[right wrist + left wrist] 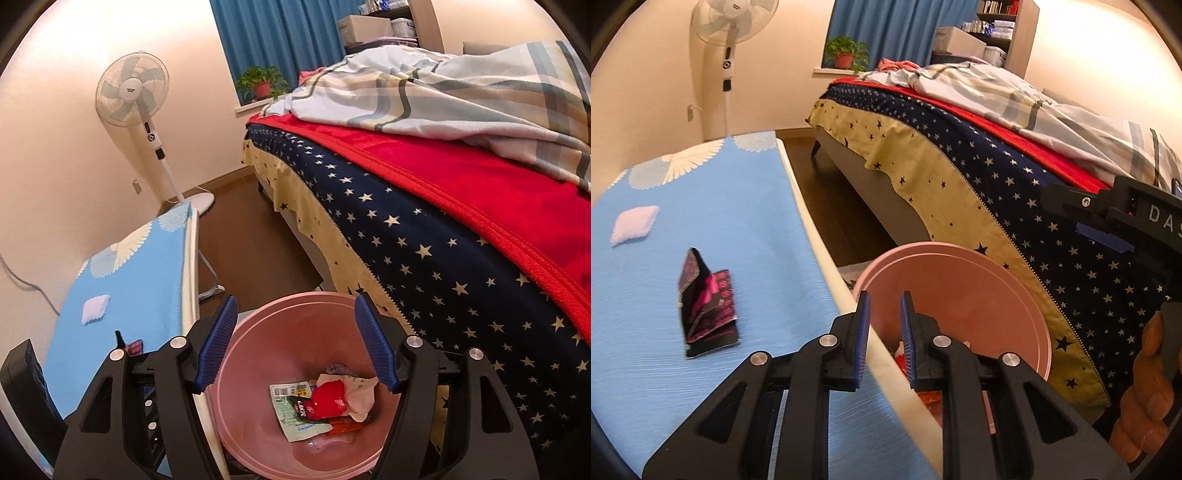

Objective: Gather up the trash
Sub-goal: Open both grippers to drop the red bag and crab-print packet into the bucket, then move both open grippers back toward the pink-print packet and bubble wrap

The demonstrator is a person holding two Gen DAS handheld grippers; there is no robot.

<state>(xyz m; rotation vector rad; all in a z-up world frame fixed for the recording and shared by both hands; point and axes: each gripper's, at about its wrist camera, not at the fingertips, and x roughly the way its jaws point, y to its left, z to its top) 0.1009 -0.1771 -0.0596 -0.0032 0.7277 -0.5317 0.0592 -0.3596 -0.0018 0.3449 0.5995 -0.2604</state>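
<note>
Bin [255, 435] nearest, pink and round, on the floor between table and bed, right under the right gripper [295, 339]. Jaws of that one spread wide, nothing between them. Inside the bin: a pale green label, a red wrapper, crumpled white paper, something orange underneath.

Left gripper [884, 328] over the table edge, jaws nearly together with a narrow gap, gripping nothing. Right gripper's black body and an orange-gloved hand [1145, 398] at the far right of the left view.

Next out, on the blue cloth [738, 221]: a black-and-pink wrapper [705, 299], folded into a tent, one flap upright, the rest flat. Likely thin foil or film — light, springy, a bit slick, prone to sliding on the cloth if nudged sideways. Best taken by the raised fold, pinched across the ridge from above; the flat part gives the pads little to catch.

Farther back, a small white packet [633, 225], pillow-shaped with crimped edges, lying flat and well apart from the wrapper. Probably soft and very light, though the blur leaves the material unsure. Best pinched across a crimped edge — no gentle touch needed, nothing fragile here.

Beyond: bed [424, 240] with starred cover, red blanket and plaid quilt; fan [131, 92] by the wall; plant [262, 83] on the sill, blue curtain behind.
</note>
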